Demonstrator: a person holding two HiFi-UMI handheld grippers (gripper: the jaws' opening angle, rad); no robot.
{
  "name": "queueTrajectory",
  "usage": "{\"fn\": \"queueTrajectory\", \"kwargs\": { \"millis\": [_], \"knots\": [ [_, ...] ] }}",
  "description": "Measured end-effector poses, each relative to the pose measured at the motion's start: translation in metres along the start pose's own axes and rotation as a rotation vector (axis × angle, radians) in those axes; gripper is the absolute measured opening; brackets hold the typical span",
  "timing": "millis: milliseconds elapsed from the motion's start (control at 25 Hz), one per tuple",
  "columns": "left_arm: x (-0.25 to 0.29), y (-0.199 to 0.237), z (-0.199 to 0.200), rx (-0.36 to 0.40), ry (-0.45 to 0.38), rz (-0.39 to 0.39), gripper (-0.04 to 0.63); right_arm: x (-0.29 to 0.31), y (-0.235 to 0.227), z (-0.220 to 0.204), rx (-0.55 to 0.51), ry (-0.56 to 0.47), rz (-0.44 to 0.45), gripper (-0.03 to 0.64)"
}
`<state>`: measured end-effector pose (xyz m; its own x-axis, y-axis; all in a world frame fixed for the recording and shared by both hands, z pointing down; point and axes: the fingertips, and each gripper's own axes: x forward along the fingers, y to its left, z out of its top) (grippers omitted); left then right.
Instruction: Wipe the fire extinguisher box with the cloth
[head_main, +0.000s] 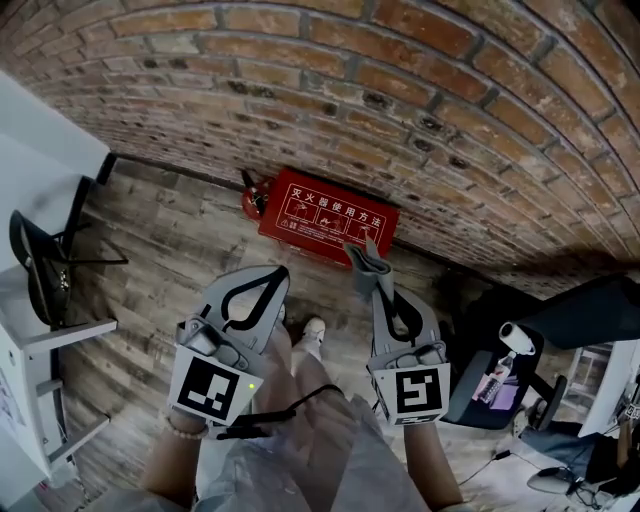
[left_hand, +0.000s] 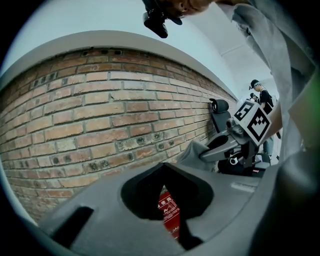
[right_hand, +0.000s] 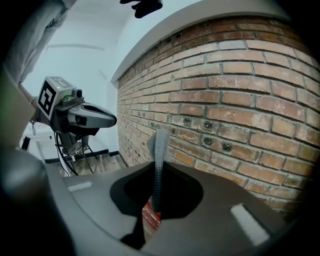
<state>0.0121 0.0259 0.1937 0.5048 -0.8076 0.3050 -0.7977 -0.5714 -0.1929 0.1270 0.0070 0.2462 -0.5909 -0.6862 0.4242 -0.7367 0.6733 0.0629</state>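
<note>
The red fire extinguisher box (head_main: 328, 218) stands on the wooden floor against the brick wall, with white characters on its front. My right gripper (head_main: 371, 268) hangs just in front of its right part, shut on a grey cloth (head_main: 365, 256) that sticks up past the tips. In the right gripper view the cloth (right_hand: 160, 150) rises between the jaws, with the box (right_hand: 149, 219) showing red below. My left gripper (head_main: 278, 272) is shut on nothing, a little nearer me than the box's left half. The box (left_hand: 169, 212) shows through the left gripper's hollow.
A red extinguisher (head_main: 252, 195) lies at the box's left end. A white desk (head_main: 45, 150) and a black chair (head_main: 35, 265) stand at the left. An office chair (head_main: 500, 375) and cables fill the right. The person's shoe (head_main: 312, 333) is between the grippers.
</note>
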Motion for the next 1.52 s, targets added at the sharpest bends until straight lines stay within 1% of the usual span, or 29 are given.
{"fn": "queueTrajectory", "kwargs": {
  "millis": [200, 520, 680, 840, 1040, 1240, 1520],
  "knots": [
    [0.009, 0.017, -0.027, -0.014, 0.027, -0.004, -0.006, 0.037, 0.002, -0.012, -0.003, 0.033, 0.026, 0.018],
    [0.021, 0.046, -0.067, -0.018, 0.044, -0.002, -0.006, 0.100, 0.015, -0.020, -0.044, 0.045, 0.074, 0.018],
    [0.023, 0.062, -0.089, -0.027, 0.053, 0.021, -0.006, 0.130, 0.022, -0.030, -0.061, 0.058, 0.092, 0.018],
    [0.026, 0.077, -0.112, -0.061, 0.060, 0.049, -0.006, 0.160, 0.033, -0.043, -0.077, 0.076, 0.118, 0.018],
    [0.033, 0.085, -0.136, -0.087, 0.062, 0.055, -0.006, 0.196, 0.044, -0.054, -0.068, 0.086, 0.142, 0.018],
    [0.040, 0.091, -0.157, -0.082, 0.080, 0.051, -0.005, 0.232, 0.055, -0.064, -0.096, 0.102, 0.175, 0.018],
    [0.042, 0.101, -0.179, -0.116, 0.086, 0.065, -0.005, 0.276, 0.074, -0.076, -0.092, 0.124, 0.210, 0.018]
  ]
}}
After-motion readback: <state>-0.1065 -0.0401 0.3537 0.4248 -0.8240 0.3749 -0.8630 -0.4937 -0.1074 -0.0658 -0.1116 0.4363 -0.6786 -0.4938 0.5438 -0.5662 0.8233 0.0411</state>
